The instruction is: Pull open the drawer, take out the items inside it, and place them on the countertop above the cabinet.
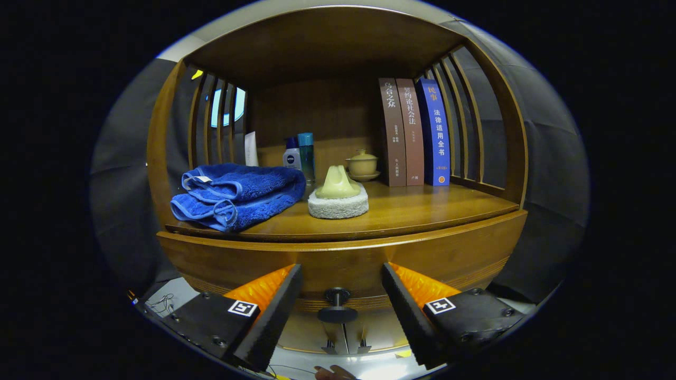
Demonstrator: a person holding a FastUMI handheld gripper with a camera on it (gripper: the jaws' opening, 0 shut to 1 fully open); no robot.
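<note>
A wooden cabinet stands ahead, its drawer front (348,264) closed below the countertop (412,211). A dark round knob (337,305) sticks out of the drawer front, low and centred. My gripper (342,274) is open, with the knob between its two fingers and slightly below their tips; neither finger touches it. On the countertop lie a folded blue towel (237,195) at the left and a white sponge pad with a pale green cone-shaped piece on top (338,198) in the middle. The drawer's inside is hidden.
At the back of the shelf stand two bottles (298,155), a small lidded cup on a saucer (362,164) and three upright books (414,132). Slatted wooden sides (211,124) and a wooden top (322,42) enclose the shelf. A fingertip (332,372) shows below the gripper.
</note>
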